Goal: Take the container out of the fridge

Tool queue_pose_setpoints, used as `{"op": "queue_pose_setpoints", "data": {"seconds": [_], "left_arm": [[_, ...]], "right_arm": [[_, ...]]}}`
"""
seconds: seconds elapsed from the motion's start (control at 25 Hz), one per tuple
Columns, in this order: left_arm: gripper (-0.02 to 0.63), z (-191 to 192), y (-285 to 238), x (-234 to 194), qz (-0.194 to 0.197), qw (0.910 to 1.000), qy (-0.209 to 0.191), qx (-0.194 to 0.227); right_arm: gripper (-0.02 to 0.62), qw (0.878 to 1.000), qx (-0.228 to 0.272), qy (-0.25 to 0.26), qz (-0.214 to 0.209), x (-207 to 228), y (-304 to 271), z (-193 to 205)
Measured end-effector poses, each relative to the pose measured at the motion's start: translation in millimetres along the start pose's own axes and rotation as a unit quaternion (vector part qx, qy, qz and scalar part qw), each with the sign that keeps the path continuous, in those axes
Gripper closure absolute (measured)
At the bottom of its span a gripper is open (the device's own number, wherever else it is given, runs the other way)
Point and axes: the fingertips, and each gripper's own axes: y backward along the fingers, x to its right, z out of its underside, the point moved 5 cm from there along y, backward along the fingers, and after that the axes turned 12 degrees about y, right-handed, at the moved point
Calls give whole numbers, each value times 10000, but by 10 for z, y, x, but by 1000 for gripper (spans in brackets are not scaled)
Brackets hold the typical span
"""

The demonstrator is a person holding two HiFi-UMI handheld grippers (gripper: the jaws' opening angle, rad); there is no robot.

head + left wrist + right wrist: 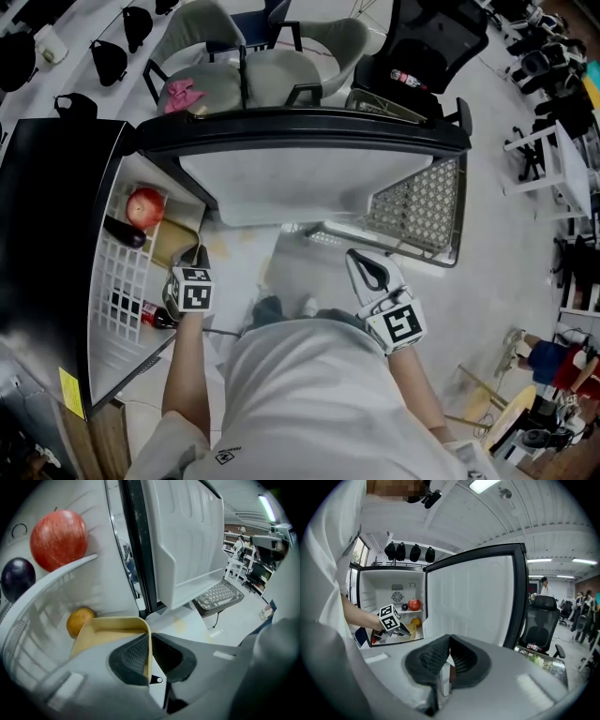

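Fruit fills the fridge's left side: a red apple [58,540] and a dark fruit [18,577] sit on a white shelf [61,571], with an orange [79,621] lower down. Just right of the orange, inside the fridge, is the yellow container [110,630]. The left gripper [150,644] has its fingers [131,656] clamped on the container's near wall. Further right, before the open door [300,178], the right gripper [449,656] hangs with its fingers [429,660] pressed together, holding nothing.

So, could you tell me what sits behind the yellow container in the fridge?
An orange sits behind the container, its lower side covered by the container's wall. Anything else behind that wall is hidden.
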Motion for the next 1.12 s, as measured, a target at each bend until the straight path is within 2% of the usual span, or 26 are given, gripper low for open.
{"op": "queue_pose_setpoints", "data": {"seconds": [0.36,0.68,0.96,1.12], "left_arm": [[582,-102,362,261,369,9981,178,463],[583,-202,846,570,757,9906,452,1047],[583,-323,1333,826,1172,9761,669,1702],[583,-375,1630,927,1378,9629,753,2197]], "right_arm": [[592,9994,218,81,-268,-31,45,-31],[592,9971,463,161,-587,-107,39,-103],[592,9925,724,253,-952,-209,-27,-260],[592,9888,879,330,-1161,-296,-51,-383]]}}
